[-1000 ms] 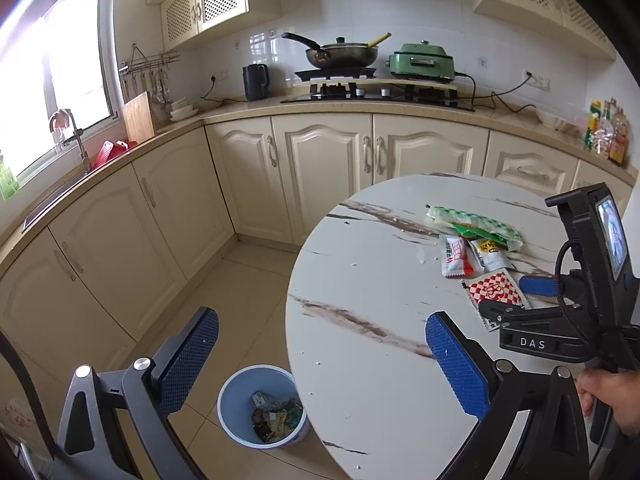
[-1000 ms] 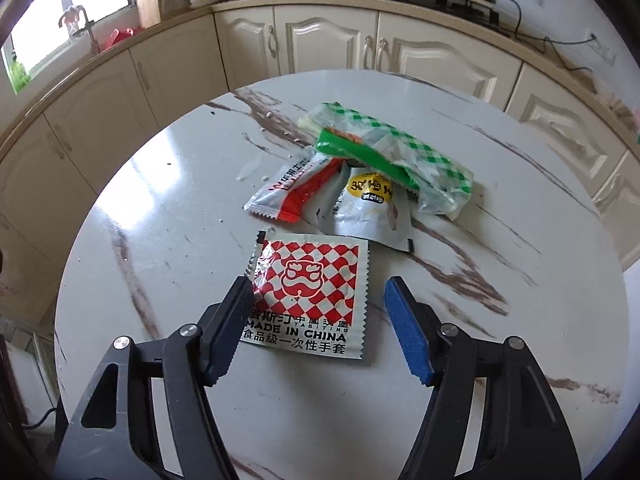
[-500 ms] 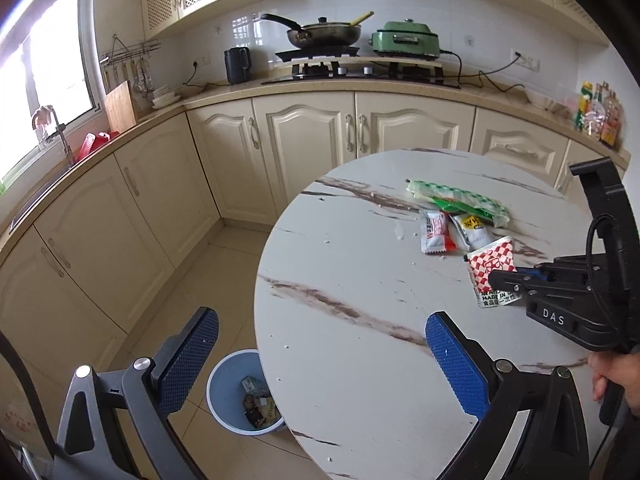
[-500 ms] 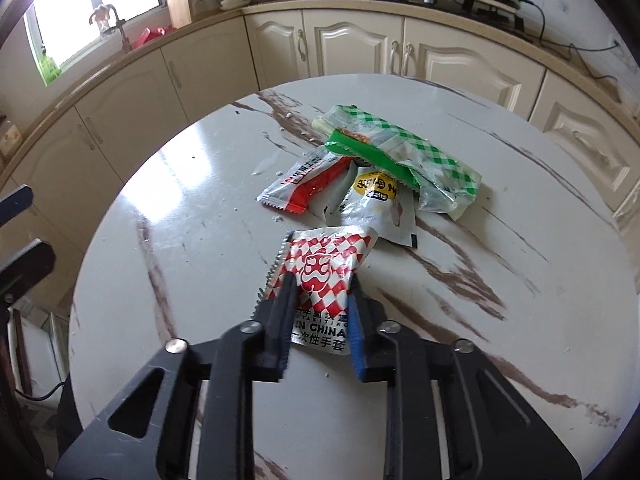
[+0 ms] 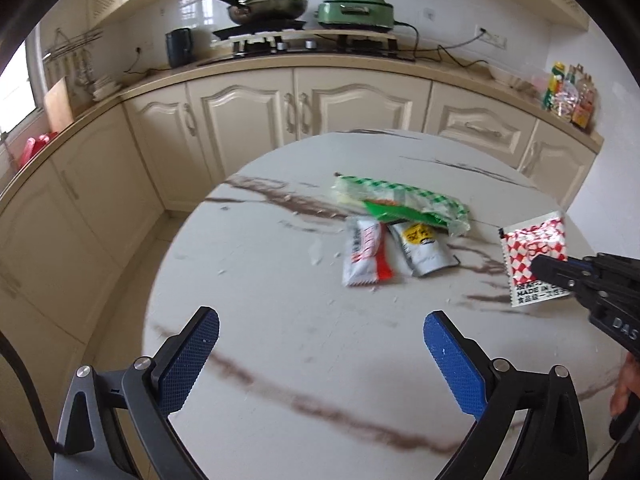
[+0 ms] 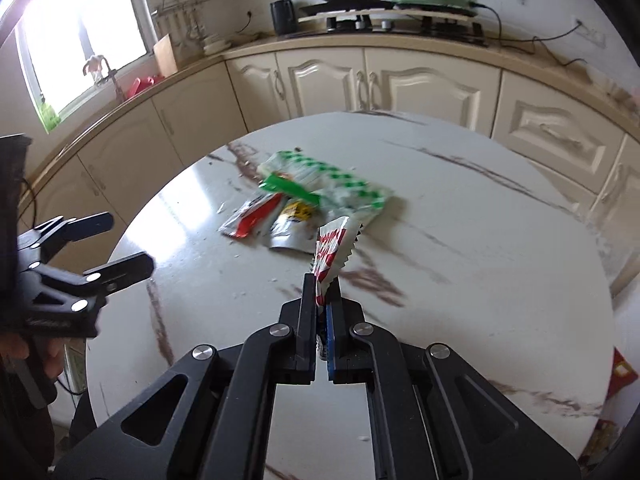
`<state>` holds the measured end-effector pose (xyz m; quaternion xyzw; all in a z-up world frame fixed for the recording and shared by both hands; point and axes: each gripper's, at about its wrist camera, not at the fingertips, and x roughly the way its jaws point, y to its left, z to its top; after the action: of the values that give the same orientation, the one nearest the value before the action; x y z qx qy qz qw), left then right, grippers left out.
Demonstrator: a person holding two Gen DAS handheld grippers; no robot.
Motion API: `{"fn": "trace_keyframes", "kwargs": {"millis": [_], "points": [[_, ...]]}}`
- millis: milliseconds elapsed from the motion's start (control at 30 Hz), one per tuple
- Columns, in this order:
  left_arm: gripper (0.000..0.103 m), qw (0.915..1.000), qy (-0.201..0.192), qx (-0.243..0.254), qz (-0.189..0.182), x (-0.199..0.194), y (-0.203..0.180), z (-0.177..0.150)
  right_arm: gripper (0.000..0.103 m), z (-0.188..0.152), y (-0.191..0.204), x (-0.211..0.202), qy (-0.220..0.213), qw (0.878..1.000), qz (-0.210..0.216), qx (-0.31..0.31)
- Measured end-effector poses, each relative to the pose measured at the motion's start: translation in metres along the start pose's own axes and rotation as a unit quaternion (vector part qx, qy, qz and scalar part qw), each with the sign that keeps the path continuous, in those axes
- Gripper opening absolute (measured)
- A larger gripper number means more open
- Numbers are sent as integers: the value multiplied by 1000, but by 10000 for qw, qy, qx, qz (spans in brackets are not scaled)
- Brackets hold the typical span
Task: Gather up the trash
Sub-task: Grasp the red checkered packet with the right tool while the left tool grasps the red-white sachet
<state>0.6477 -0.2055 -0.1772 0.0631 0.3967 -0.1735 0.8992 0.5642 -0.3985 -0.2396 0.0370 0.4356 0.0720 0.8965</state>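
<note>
Clamping a red-and-white checked foil sachet (image 6: 334,254), the right gripper (image 6: 320,300) has its black fingers pressed together on the packet's lower edge and holds it clear of the round white marble-patterned table (image 5: 280,360); the packet stands upright between the pads, and the words "MADE IN C" can be read on its bottom strip in the left wrist view (image 5: 534,256). The left gripper (image 5: 320,344) hangs over the near side of the table with its blue-padded fingers spread wide and nothing between them. Three more wrappers lie together farther across the table: a long clear bag with green-and-white checks (image 5: 400,200), a white-and-red sachet (image 5: 366,254) and a silver sachet with a yellow label (image 5: 422,250), whose print is too blurred to read. The letters "DAS" show on the right gripper's body. Brown veins streak the tabletop, and small crumbs are scattered near the wrappers. Beyond it, cream cabinets (image 5: 312,108) curve along the wall under a counter carrying a frying pan (image 5: 268,6), a green electric cooker (image 5: 356,8) and a black kettle (image 5: 180,46).
</note>
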Motion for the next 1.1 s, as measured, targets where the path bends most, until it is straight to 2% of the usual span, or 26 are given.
{"fn": "trace_keyframes", "kwargs": {"millis": [100,167,233,300,367,433,500,533,600,667,867,1100], "points": [[85,9999,103,108,-39,20,-9,15,5,4,-12,-3,-62,10000,3,62],[71,9994,223,277,18,37,-15,24,5,6,-20,-3,-81,9999,19,86],[64,9986,348,401,57,55,-21,31,5,8,-29,-1,-70,9999,32,81],[63,9979,431,477,51,69,-25,35,5,9,-36,1,-68,9999,77,106],[55,9975,489,502,9,81,-28,38,5,8,-41,2,-95,9998,104,122],[54,9978,492,442,-57,87,-28,43,6,8,-45,2,-110,9998,134,138],[44,9977,495,443,-145,92,-28,47,6,10,-47,4,-109,9997,171,135],[34,9976,504,424,-227,94,-28,49,6,11,-47,4,-103,9997,187,136],[30,9974,530,353,-344,98,-25,51,6,11,-45,6,-95,9997,204,114],[19,9971,505,384,-411,100,-25,51,6,11,-44,6,-98,9996,225,100],[11,9978,420,292,-423,85,-21,42,6,9,-36,1,-157,9994,280,122],[10,9971,-28,104,-759,19,-6,30,6,11,-17,-20,-321,9990,305,67]]}}
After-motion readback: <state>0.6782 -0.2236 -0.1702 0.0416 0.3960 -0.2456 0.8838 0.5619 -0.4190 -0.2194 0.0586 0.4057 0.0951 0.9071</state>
